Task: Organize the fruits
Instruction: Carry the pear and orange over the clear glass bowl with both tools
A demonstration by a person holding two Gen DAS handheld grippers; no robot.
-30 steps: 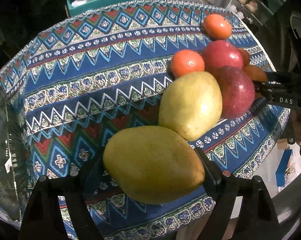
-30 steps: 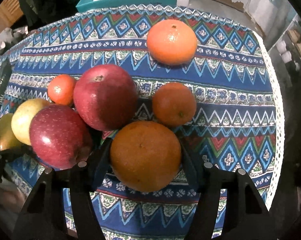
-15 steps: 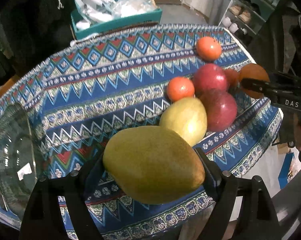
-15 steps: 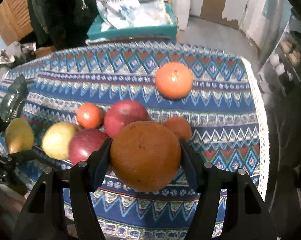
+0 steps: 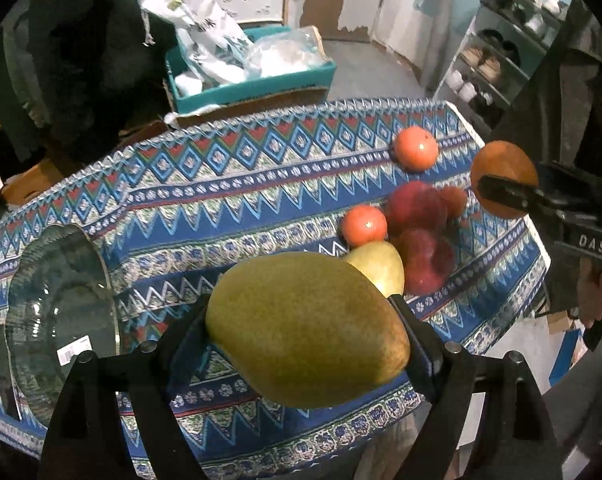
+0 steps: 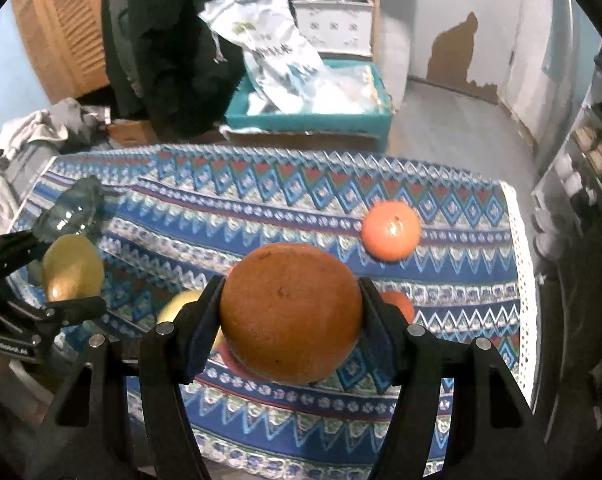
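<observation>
Blue patterned cloth (image 5: 229, 200): covers the table, with zigzag and diamond bands and a white lace edge.
Left gripper (image 5: 305, 320): clamped on a large yellow-green mango (image 5: 301, 328), held in the air above the near edge of the cloth.
Right gripper (image 6: 291, 312): clamped on a dull orange (image 6: 291, 312), held above the cloth; in the left view it shows at the right edge, off the table's corner.
Fruit left on the cloth: a yellow pear (image 5: 381, 268), two red apples (image 5: 425, 268) touching each other, a small tangerine (image 5: 364, 225) beside them and another small one (image 5: 453, 201) behind the apples, all in one cluster.
Lone tangerine (image 5: 415, 148): sits apart from the cluster, nearer the far edge.
Glass bowl (image 5: 33, 312): clear, ribbed rim, at the left end of the table, with a white sticker showing through it.
Teal box (image 5: 261, 84): behind the table, holding white bags.
Shelf (image 5: 497, 60): at the far right, with shoes on it.
</observation>
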